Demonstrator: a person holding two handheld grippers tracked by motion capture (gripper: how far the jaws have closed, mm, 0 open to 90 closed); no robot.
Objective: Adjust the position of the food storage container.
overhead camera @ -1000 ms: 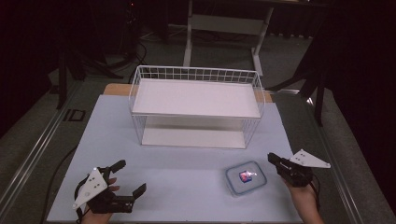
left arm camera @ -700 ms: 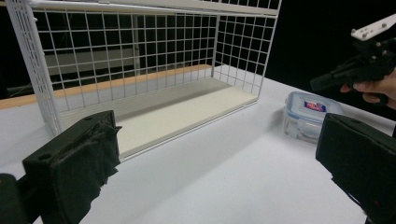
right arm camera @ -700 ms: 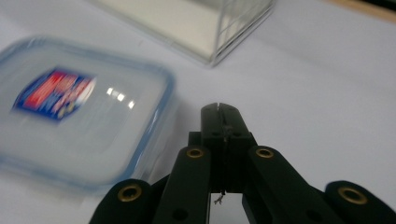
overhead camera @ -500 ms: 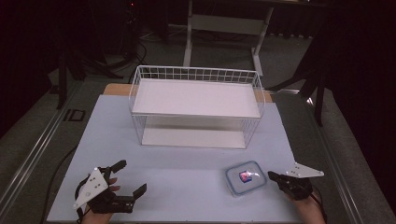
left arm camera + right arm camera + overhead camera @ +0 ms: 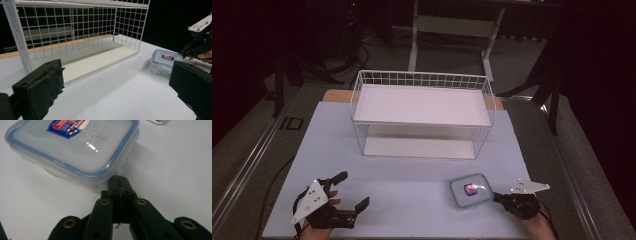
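Observation:
A clear plastic food container (image 5: 470, 190) with a blue-rimmed lid and a red-and-blue label lies on the white table near its front right. My right gripper (image 5: 496, 196) is shut, low over the table just right of the container. In the right gripper view its closed tips (image 5: 117, 178) sit at the container's (image 5: 75, 145) near corner, under the lid rim; nothing is between the jaws. My left gripper (image 5: 351, 190) rests at the front left, open and empty. Its wide-apart jaws (image 5: 117, 67) face the container (image 5: 163, 60) and the right gripper (image 5: 181, 52).
A white wire rack (image 5: 422, 115) with an upper and a lower shelf stands at the middle back of the table (image 5: 412, 185); the left gripper view shows its mesh (image 5: 75, 37) close by. Dark floor and stand legs surround the table.
My right gripper has sunk toward the table and settled beside the container's right edge, its grey plate now lying flatter. The left gripper and the container have not moved.

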